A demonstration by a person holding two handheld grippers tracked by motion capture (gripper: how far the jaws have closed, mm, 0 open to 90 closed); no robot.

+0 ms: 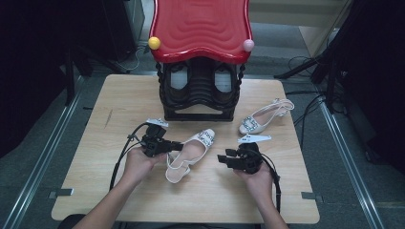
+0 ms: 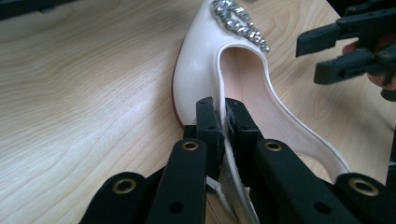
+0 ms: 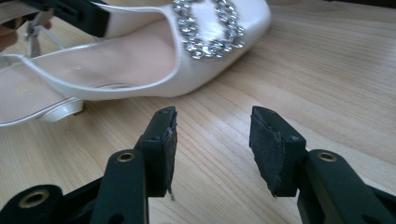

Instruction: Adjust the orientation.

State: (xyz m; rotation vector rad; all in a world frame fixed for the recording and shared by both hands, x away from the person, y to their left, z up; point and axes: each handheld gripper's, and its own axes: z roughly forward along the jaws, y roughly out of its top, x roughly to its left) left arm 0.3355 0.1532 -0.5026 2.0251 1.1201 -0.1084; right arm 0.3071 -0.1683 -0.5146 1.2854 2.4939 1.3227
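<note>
The left tongs (image 1: 177,145) are clenching the side wall of a white shoe (image 1: 191,152), one jaw inside the opening and one outside, as the left gripper view is showing (image 2: 223,123). The shoe is lying on the table (image 1: 95,157) near its centre, its buckled toe pointing toward 1 o'clock and its heel strap toward 7 o'clock. The right tongs (image 1: 222,156) are hovering just beside the shoe at its 3 o'clock, jaws standing apart with nothing between them (image 3: 212,135). A second shoe (image 1: 262,118) is lying well apart at 2 o'clock, and a red-topped rack (image 1: 200,28) is standing at 12 o'clock.
</note>
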